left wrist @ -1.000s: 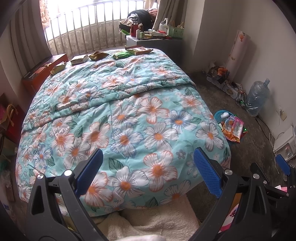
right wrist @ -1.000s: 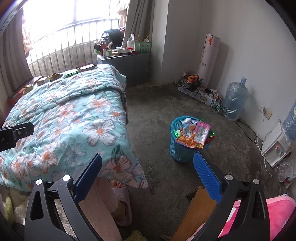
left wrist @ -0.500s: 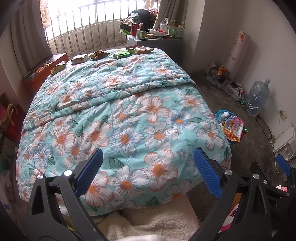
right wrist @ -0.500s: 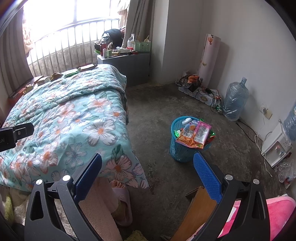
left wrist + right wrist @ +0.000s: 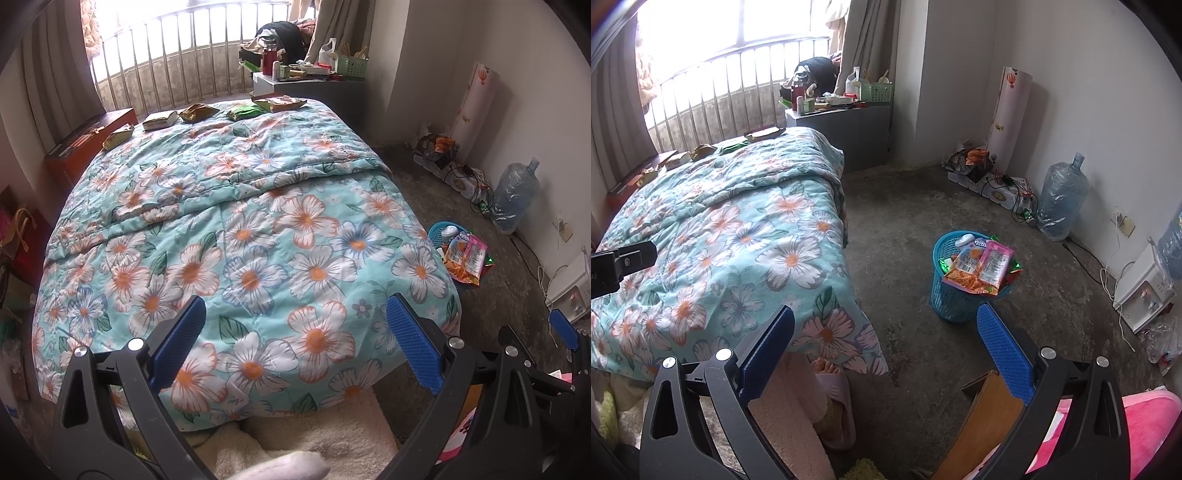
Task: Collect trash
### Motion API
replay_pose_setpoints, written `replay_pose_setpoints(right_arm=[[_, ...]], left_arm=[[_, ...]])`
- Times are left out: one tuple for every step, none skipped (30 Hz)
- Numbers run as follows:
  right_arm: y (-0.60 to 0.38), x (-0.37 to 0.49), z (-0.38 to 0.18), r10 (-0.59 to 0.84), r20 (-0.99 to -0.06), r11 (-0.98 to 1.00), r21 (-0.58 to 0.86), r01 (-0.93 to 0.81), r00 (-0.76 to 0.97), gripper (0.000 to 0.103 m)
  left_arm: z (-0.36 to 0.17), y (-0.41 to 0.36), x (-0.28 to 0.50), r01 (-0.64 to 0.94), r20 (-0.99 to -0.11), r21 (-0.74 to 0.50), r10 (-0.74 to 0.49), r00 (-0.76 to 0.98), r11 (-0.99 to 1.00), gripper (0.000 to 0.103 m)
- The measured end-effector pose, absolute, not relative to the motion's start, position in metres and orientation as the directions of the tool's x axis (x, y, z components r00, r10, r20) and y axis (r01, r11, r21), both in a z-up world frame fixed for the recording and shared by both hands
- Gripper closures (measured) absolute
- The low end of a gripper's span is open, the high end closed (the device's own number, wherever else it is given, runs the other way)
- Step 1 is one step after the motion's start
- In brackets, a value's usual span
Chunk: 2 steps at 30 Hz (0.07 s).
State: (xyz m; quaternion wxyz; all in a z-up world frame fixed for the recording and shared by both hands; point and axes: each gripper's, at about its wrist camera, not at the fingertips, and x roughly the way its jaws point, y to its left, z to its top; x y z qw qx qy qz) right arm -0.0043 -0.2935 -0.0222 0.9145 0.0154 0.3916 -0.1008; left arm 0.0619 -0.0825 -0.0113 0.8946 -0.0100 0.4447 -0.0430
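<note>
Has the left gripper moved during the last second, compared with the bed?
No. The left gripper sits at the same spot over the bed's foot end, and the flowers between its fingers line up as before.

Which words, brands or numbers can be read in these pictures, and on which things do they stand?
None can be read.
Snack packets in the blue basket: print and barcode blurred.
Slipper: round mark too small.
Packets on the bed: print too small.
</note>
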Motion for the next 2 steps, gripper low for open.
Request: replay_pose_setpoints(right_arm=[[-0.2935, -0.0042, -0.022, -0.172, -0.72, 0.979, -0.05, 0.196, 0.673, 0.007], [-0.2934, -0.0044, -0.0218, -0.171, -0.719, 0.979, -0.05, 0.196, 0.673, 0.007]], left_arm=[[-0.0114, -0.0834, 0.0619, 0.069, -0.795, -0.053, -0.084, 0.6, 0.996, 0.009], [-0.0112, -0.0829, 0.0618, 0.069, -0.795, -0.053, -0.084, 0.6, 0.996, 0.009]])
